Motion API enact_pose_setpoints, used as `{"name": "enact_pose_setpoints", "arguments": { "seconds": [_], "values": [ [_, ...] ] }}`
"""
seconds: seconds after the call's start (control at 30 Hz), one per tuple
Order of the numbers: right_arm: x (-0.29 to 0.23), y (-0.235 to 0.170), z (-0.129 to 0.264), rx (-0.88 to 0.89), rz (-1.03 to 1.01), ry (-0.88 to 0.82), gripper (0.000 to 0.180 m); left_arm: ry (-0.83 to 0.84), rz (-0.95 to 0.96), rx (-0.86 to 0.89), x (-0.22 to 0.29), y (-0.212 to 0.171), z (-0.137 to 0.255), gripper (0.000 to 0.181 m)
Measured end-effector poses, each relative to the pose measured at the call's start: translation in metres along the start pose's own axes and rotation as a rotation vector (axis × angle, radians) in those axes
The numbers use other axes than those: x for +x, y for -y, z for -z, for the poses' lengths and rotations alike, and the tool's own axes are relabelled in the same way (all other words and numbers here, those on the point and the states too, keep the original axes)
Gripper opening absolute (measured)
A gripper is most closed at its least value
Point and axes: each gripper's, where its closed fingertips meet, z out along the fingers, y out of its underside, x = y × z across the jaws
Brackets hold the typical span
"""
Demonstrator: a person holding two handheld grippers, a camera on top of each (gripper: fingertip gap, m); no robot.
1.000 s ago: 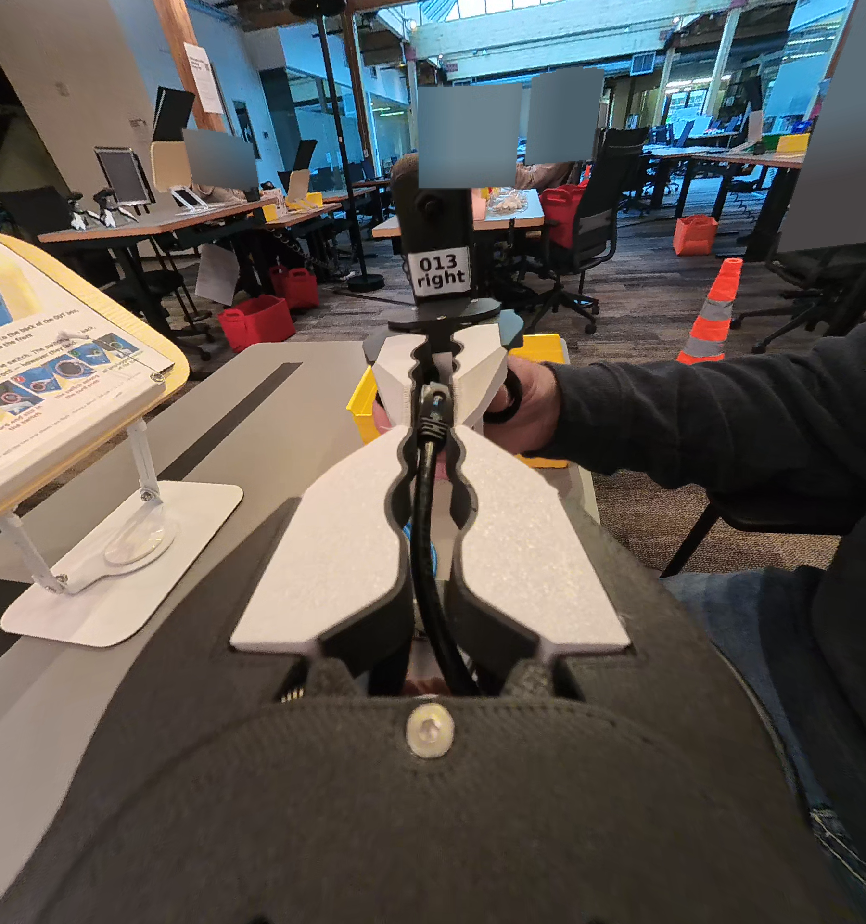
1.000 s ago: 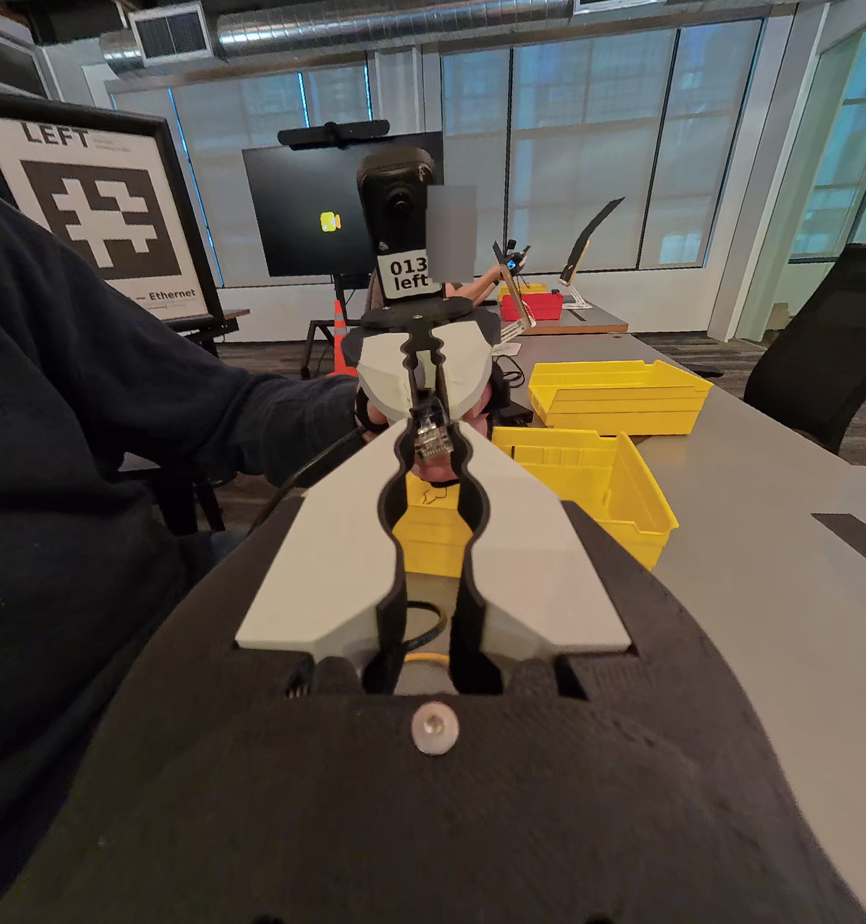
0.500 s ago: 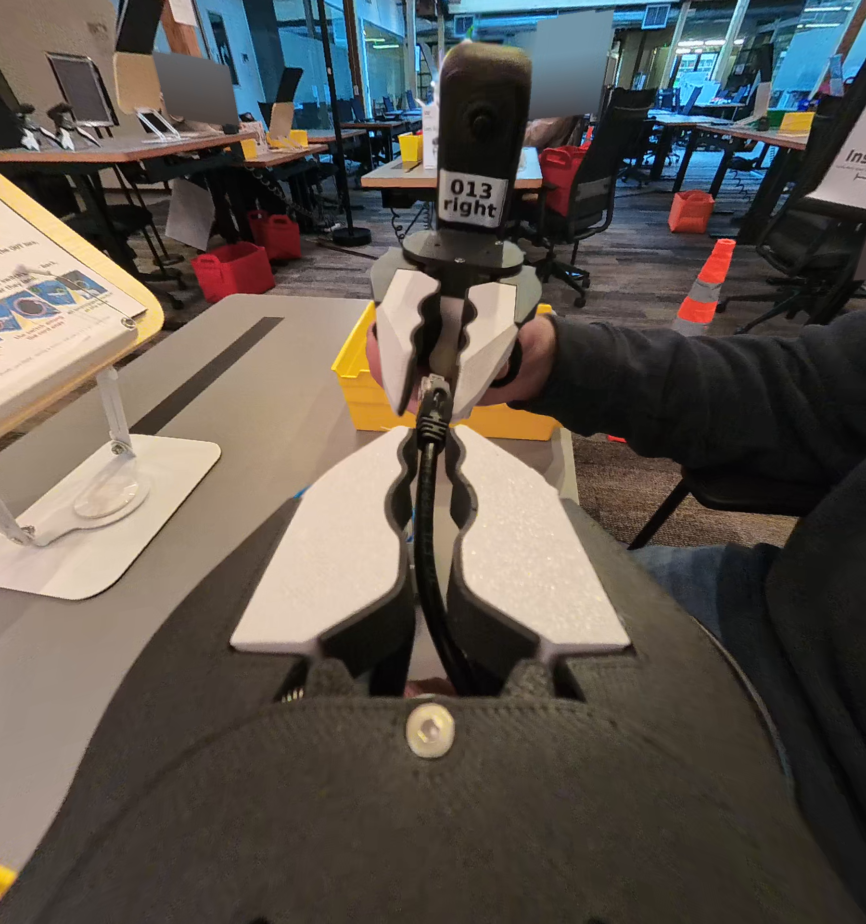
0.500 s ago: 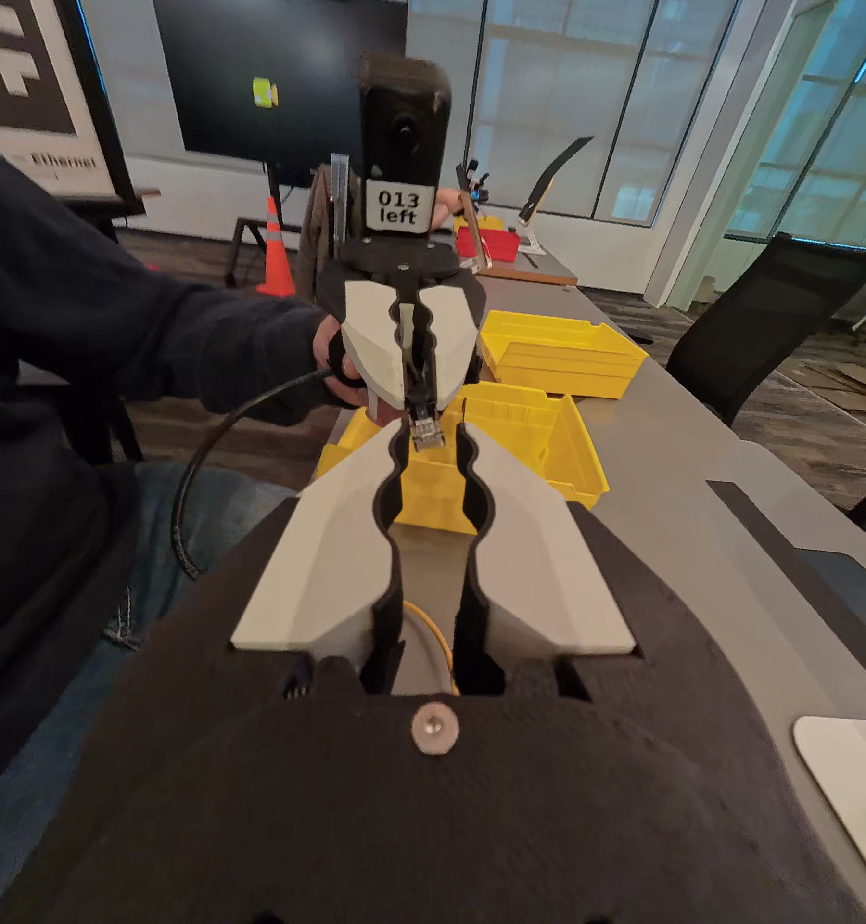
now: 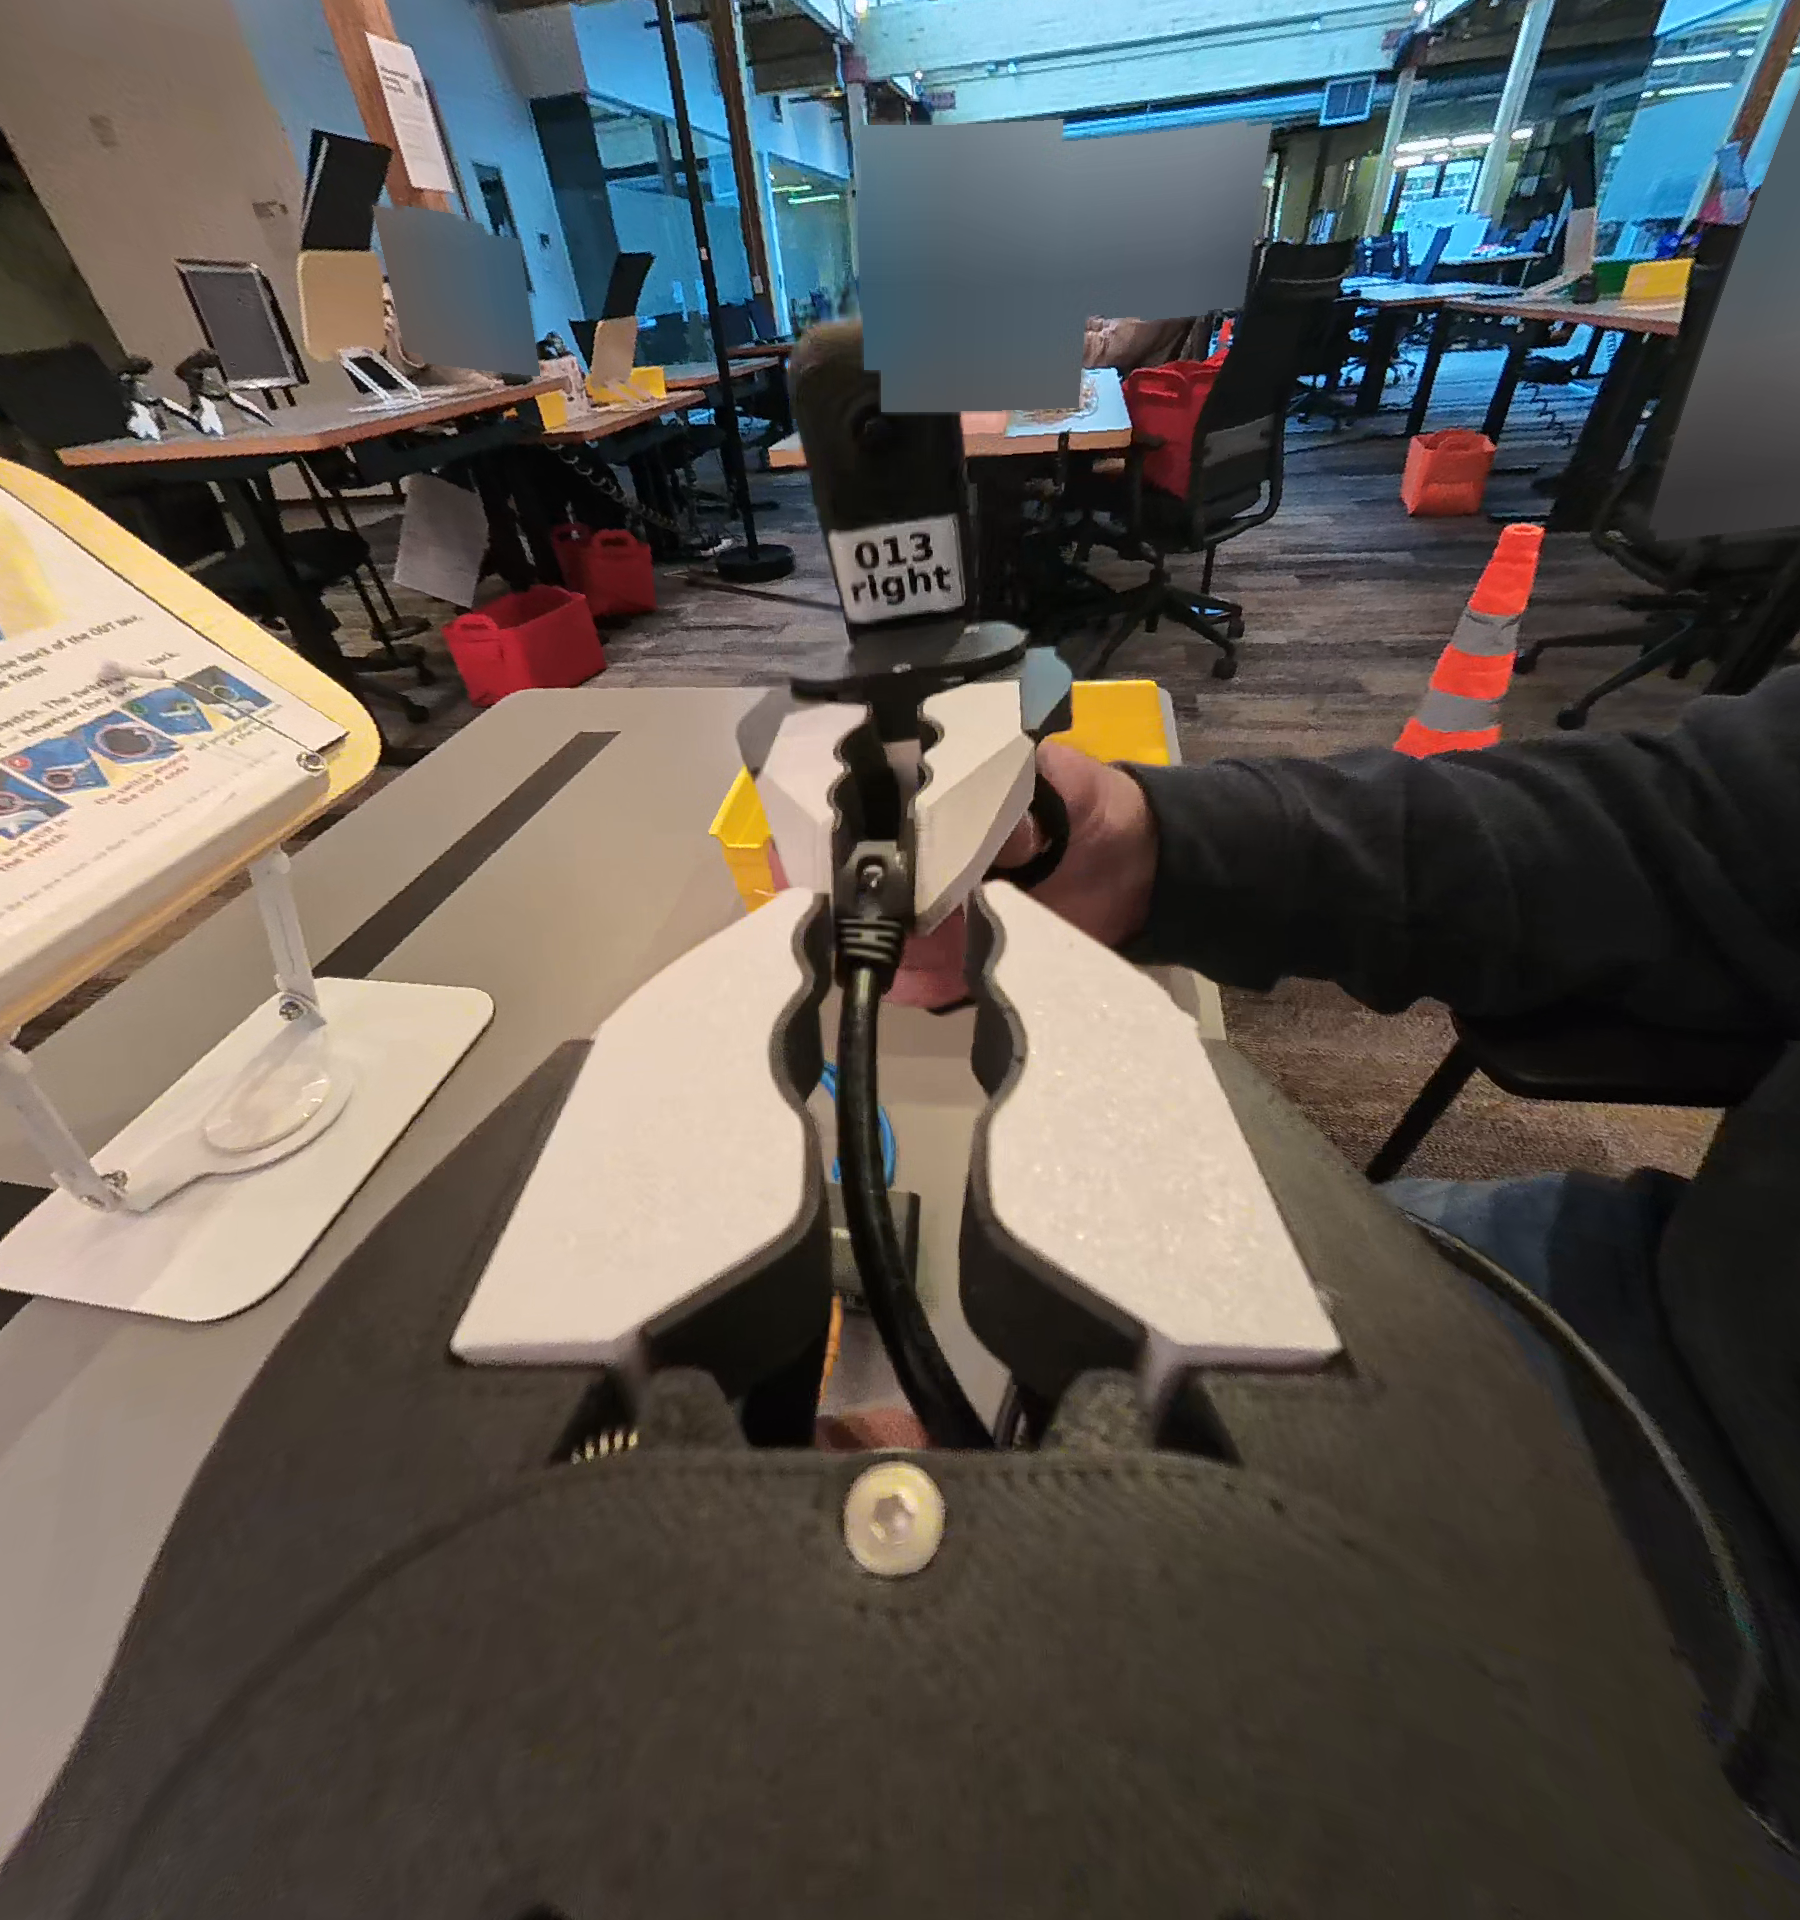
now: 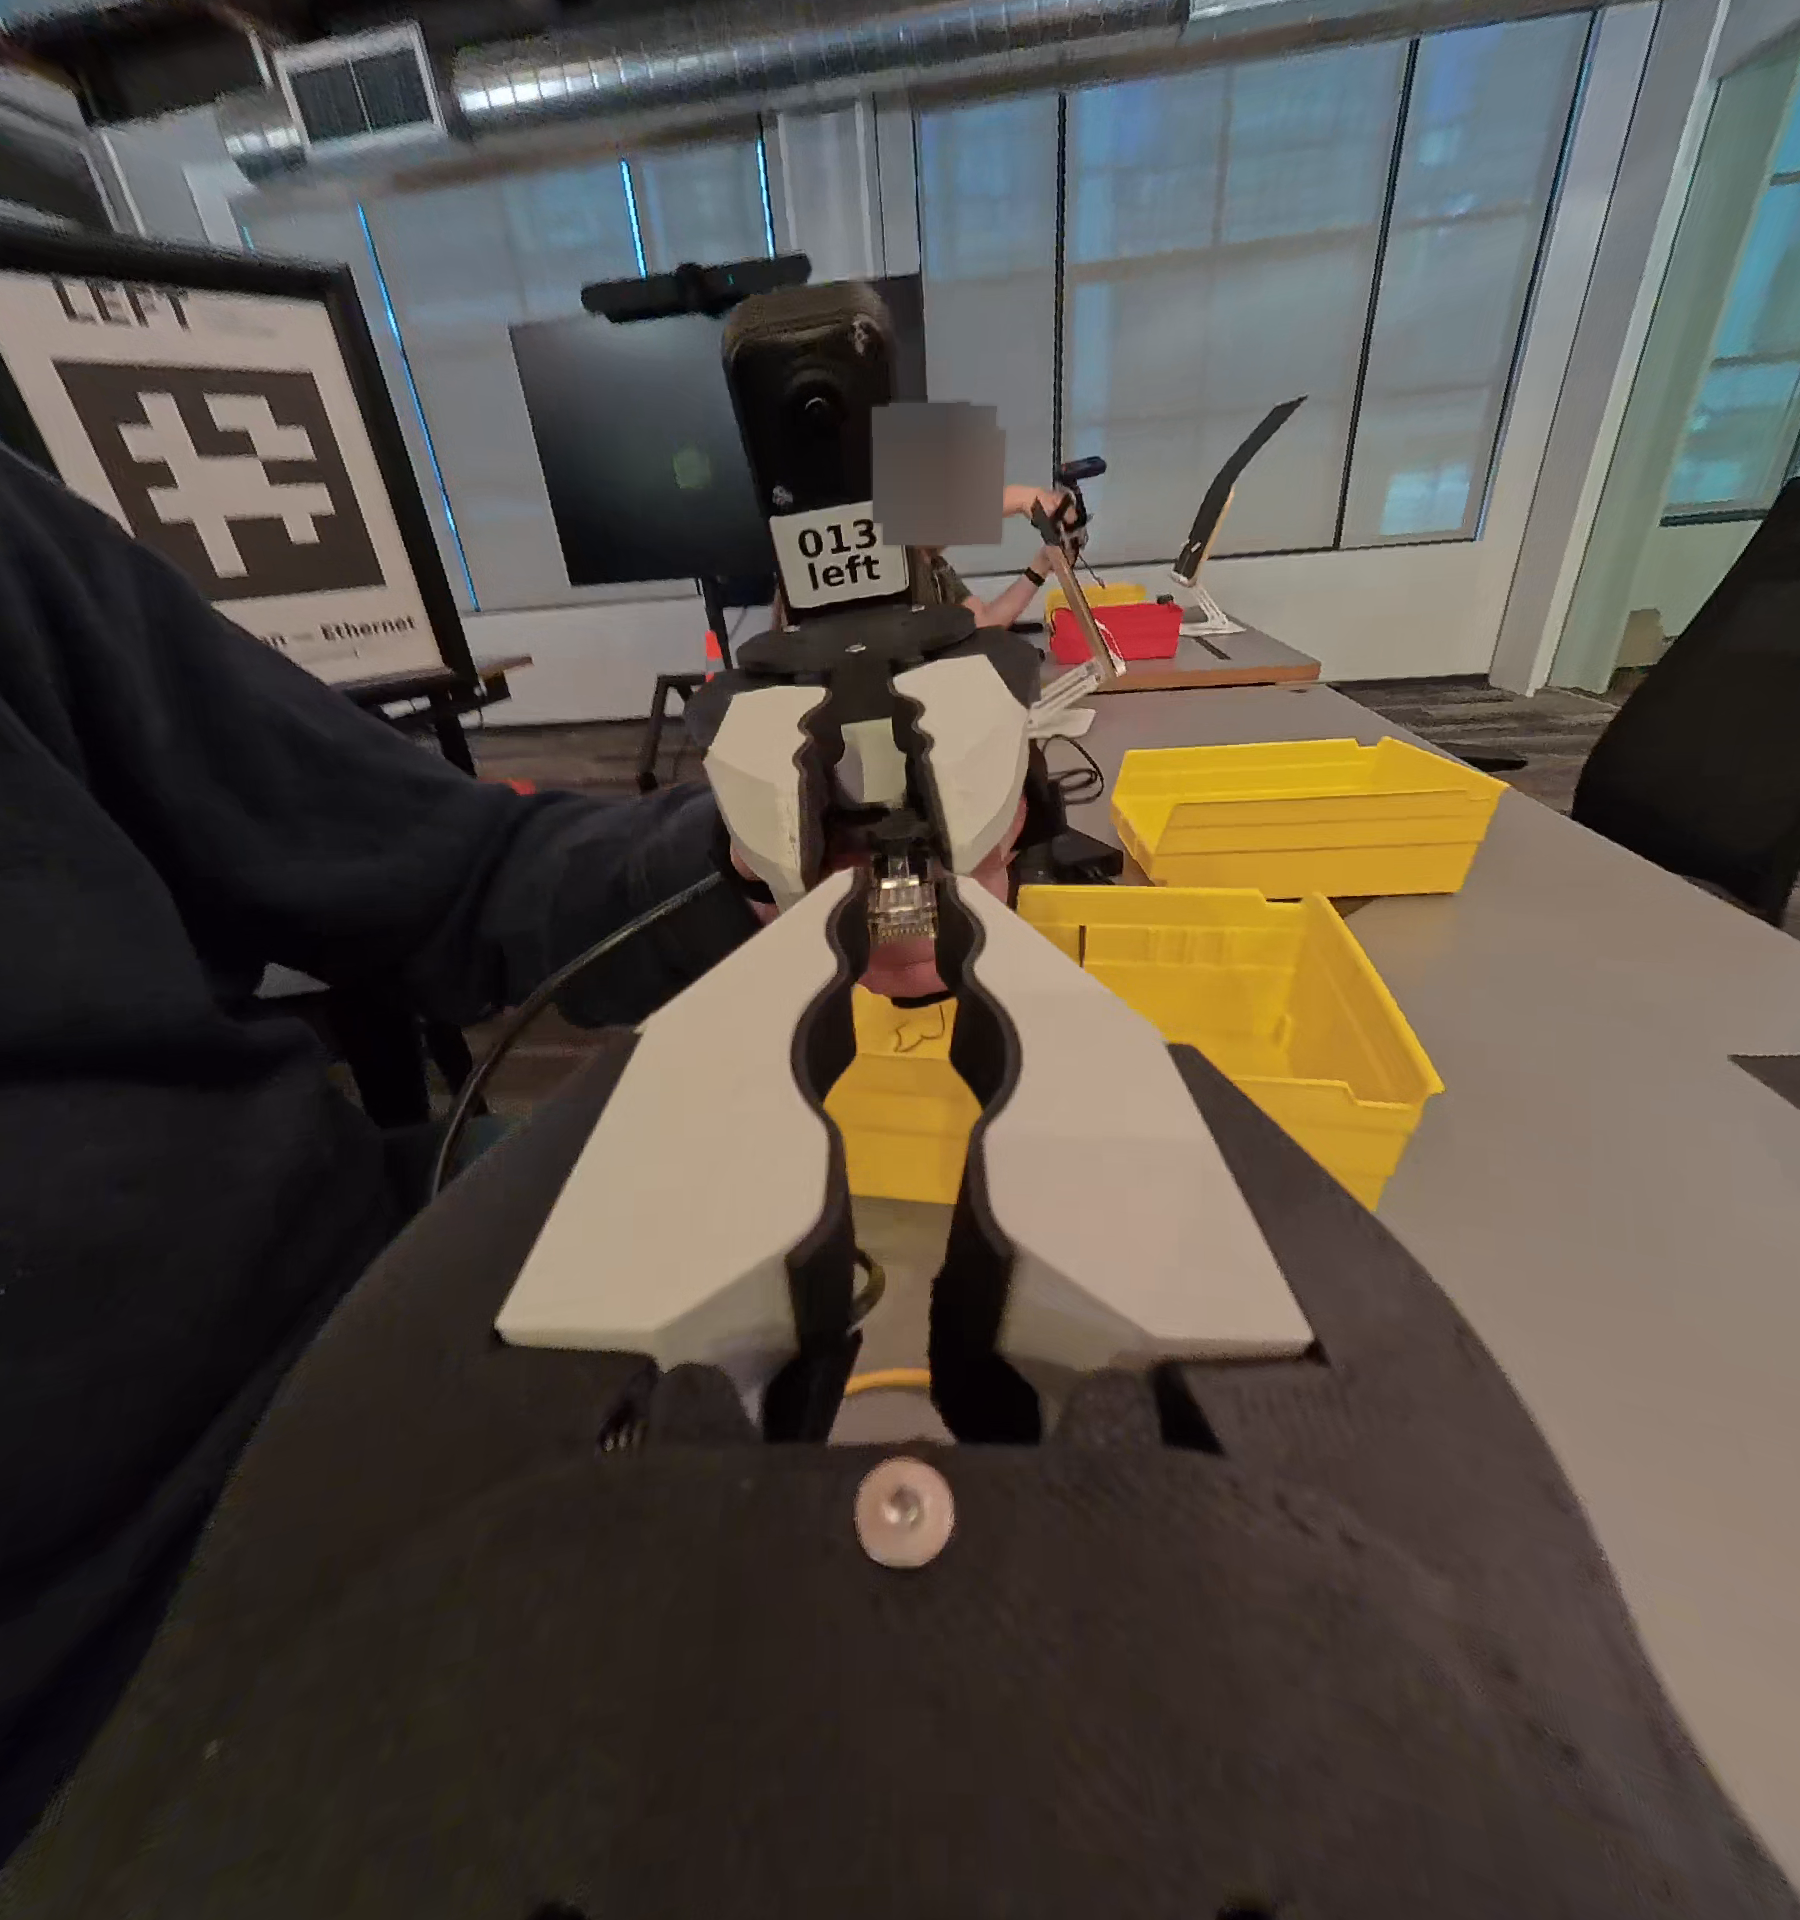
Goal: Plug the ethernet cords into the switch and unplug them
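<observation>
Left wrist view: left gripper is held with fingers spread. The black ethernet cord runs up the gap between them and is not pinched. The cord end is clamped by the right gripper, which faces the left one tip to tip above the grey table.

Right wrist view: the clear plug is seen seated between the right fingertips, contacts toward the camera, body roughly in line with the fingers. The rest of the cord loops down past the dark sleeve.

The step is judged to be a handover of the plug end from left to right, with insertion not started. The switch cannot be made out in either view; blue and orange cable is glimpsed under the left fingers, nothing more. Two yellow bins are set on the table behind the grippers.

Notes for the step:
- Left gripper should be backed straight off along the cord so the plug is not dragged sideways in the right grip.
- The plug is held near the tips only, so twist is likely if the cord is tugged. Slack should be kept.
- Latch tab side cannot be told here. It should be checked against the port before pushing.
- The plug should be kept square to the port, then pressed in until it latches.
</observation>
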Motion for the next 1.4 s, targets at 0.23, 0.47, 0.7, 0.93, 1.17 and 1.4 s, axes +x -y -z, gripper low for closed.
{"name": "enact_pose_setpoints", "arguments": {
  "seconds": [0.23, 0.47, 0.7, 0.93, 1.17, 1.4],
  "values": [
    [0.001, 0.003, -0.001, 0.064, -0.094, 0.038, 0.011, 0.060, -0.053, 0.035, -0.007, -0.001, 0.005, 0.014],
    [0.001, 0.001, -0.001, 0.080, -0.092, 0.046, 0.011, 0.050, -0.022, 0.042, -0.007, -0.004, 0.004, 0.014],
    [0.001, 0.000, 0.000, 0.107, -0.113, 0.069, 0.011, 0.057, 0.006, 0.080, -0.006, -0.004, 0.003, 0.012],
    [0.001, -0.001, 0.002, 0.102, -0.125, 0.079, 0.011, 0.066, 0.011, 0.074, -0.006, -0.005, 0.002, 0.011],
    [0.005, -0.010, 0.002, 0.022, -0.077, 0.040, 0.012, 0.052, 0.058, 0.019, -0.007, -0.015, 0.002, 0.011],
    [0.014, -0.021, 0.011, -0.060, -0.047, -0.020, 0.017, 0.050, 0.154, -0.026, -0.015, -0.024, 0.003, 0.011]
  ]
}}
